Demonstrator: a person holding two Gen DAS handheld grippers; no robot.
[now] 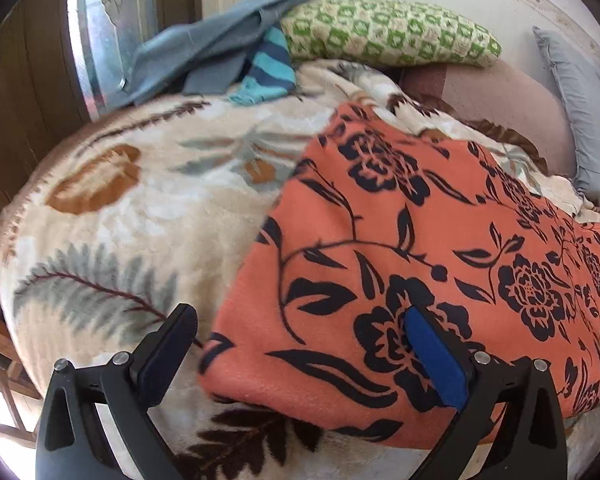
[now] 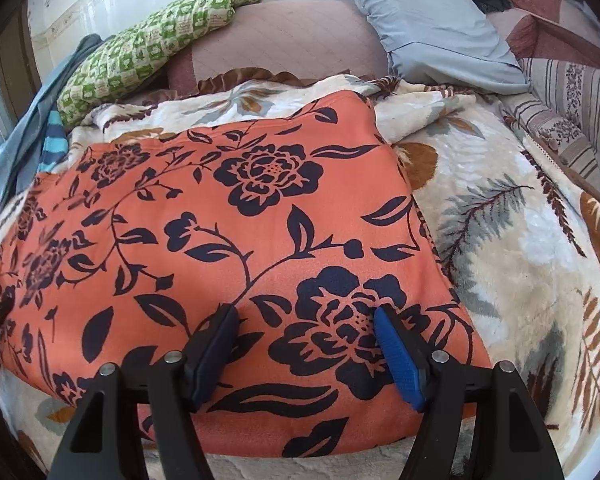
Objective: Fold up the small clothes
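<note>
The orange flowered cloth (image 2: 228,216) lies flat on the blanket-covered bed (image 2: 512,240), apparently already folded at its near edge. Both the left hand-held gripper (image 1: 300,344) and the right hand-held gripper (image 2: 304,340) hover wide and empty above it; next, pinch an edge for another fold

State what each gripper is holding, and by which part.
Nothing. The left gripper and right gripper both stand open above the orange cloth, with no fabric pinched between the fingers.
</note>
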